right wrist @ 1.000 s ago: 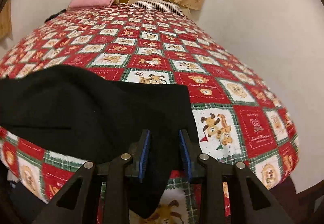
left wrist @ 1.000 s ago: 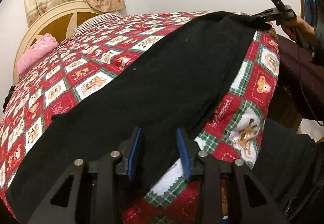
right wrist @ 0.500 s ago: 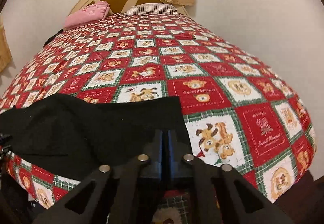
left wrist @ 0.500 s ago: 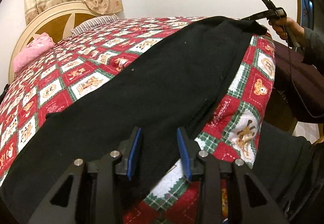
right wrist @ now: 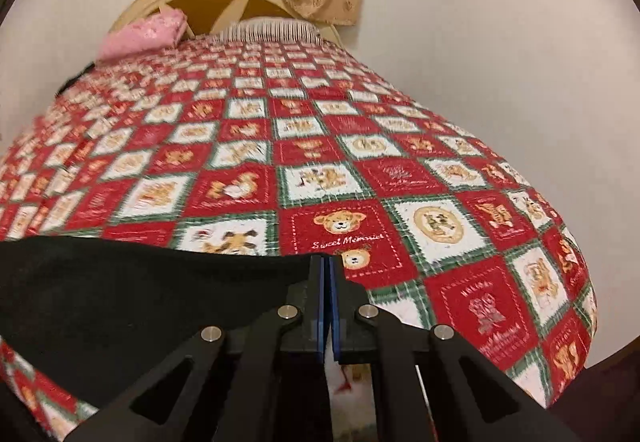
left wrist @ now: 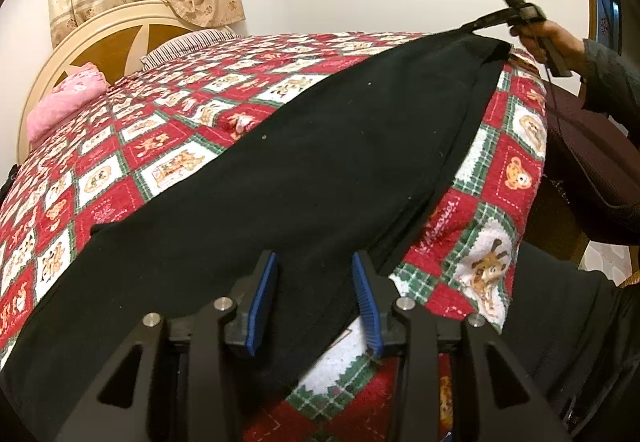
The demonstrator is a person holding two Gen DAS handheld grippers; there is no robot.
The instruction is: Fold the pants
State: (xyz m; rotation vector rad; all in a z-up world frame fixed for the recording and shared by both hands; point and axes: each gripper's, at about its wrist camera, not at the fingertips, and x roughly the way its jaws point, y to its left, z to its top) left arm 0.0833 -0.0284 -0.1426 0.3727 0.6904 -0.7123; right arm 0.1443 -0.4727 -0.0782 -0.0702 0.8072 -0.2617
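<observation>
The black pants (left wrist: 312, 178), soft and limp, lie along the bed (right wrist: 400, 170) edge; the right gripper (right wrist: 325, 282) is clamped on a hem corner at 1 o'clock, while the left gripper (left wrist: 314, 298), part open and widening, straddles loose cloth ungripped.

The left gripper (left wrist: 314, 296) is seen at the bottom centre of its own view, angled downward, its blue-padded jaws parted and opening over black cloth. The right gripper (right wrist: 325, 294) is shown at bottom centre of its view with jaws pressed together on the cloth's edge. At the upper right of the left view, it is held by a sleeved hand (left wrist: 554, 42).
</observation>
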